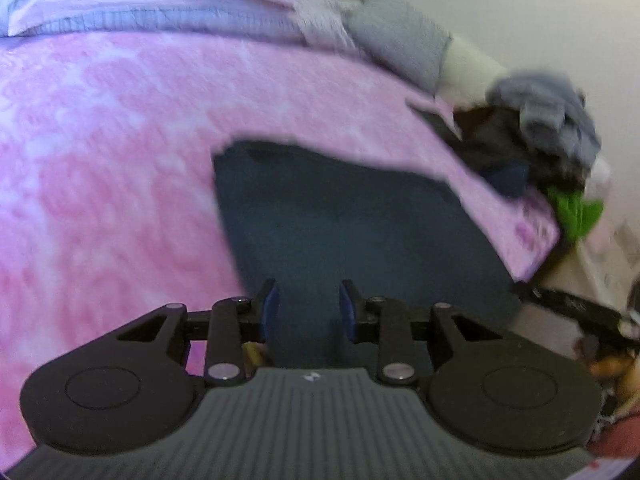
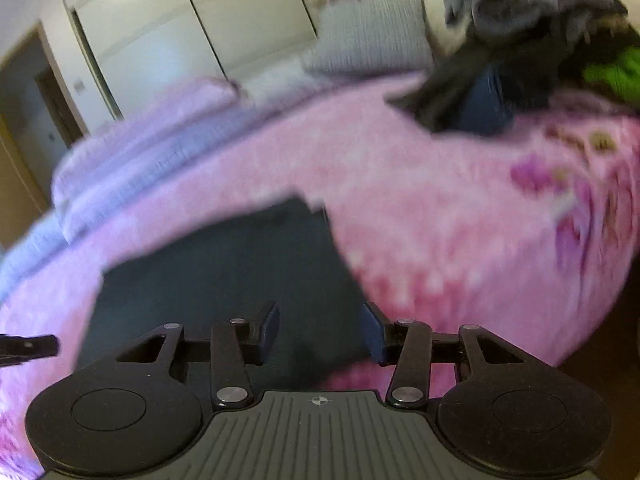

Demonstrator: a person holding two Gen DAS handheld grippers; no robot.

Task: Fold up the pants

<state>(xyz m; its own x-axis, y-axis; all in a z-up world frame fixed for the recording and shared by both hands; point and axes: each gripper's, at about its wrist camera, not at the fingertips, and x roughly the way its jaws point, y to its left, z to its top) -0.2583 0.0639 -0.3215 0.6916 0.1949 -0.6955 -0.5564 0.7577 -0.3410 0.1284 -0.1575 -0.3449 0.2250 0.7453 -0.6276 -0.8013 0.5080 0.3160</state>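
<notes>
Pants: dark blue pants lie flat on a pink bedspread, filling the centre of the left wrist view and running down to 6 o'clock beneath the gripper; in the right wrist view the same cloth spreads from centre toward 8 o'clock.
Left gripper: the left gripper hangs over the pants with its jaws parted and nothing between the blue pads; motion blur leaves it unclear whether the tips touch the cloth.
Right gripper: the right gripper is spread wide and empty, its left pad over the pants, its right pad at the garment's edge where blue meets pink.
Bed: folded lilac bedding lies across 12 o'clock in the left wrist view, and a grey pillow sits at 1 o'clock in the right wrist view.
Laundry pile: a heap of grey and black clothes with a green item rests at the bed's edge near 2 o'clock, well apart from the pants.
</notes>
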